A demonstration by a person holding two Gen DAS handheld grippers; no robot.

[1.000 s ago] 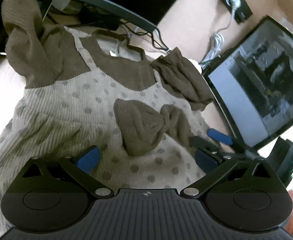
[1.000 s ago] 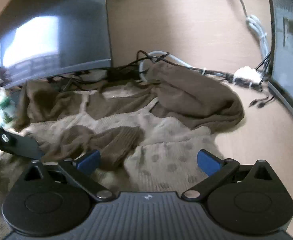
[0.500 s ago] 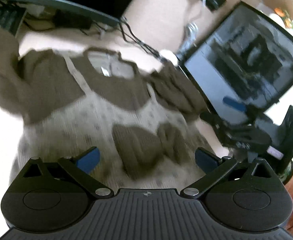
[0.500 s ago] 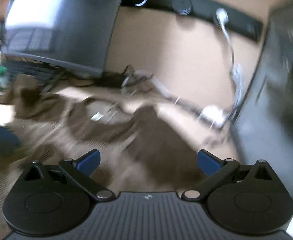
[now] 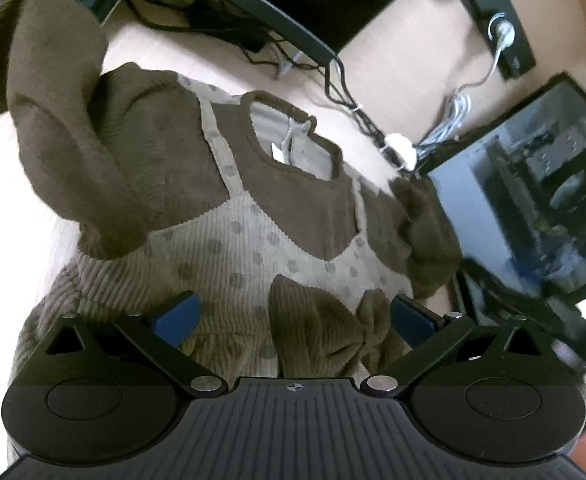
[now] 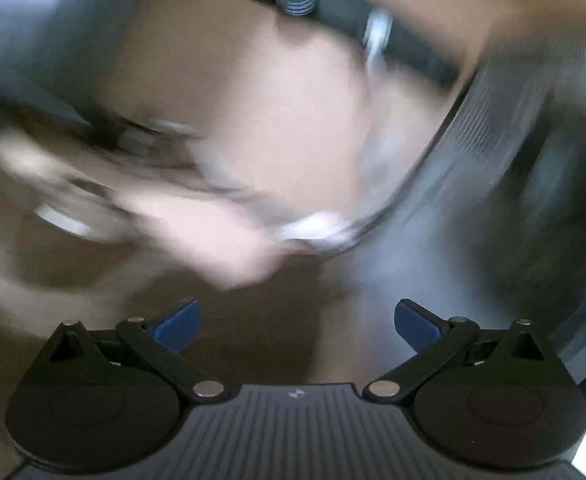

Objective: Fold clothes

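Lying face up on the table (image 5: 397,60), the garment (image 5: 253,240) spreads ahead of the left gripper (image 5: 293,316), whose jaws stand wide and empty above its lower front. It is a ribbed knit dress in beige with spots, a brown yoke and a brown bow (image 5: 325,332) that sits between the jaw tips. One brown sleeve (image 5: 73,120) stands bunched ahead and left of the jaws; the other (image 5: 425,236) lies crumpled ahead and right, near a dark monitor (image 5: 533,208). Judged soft, light and limp, the knit should sag and stretch when lifted; the sleeve cuffs and shoulder seams look the soundest holds. The right gripper (image 6: 297,320) also shows wide, empty jaws, but its view is badly blurred. The hem is cut off behind the left gripper body, so the fold state cannot be judged.
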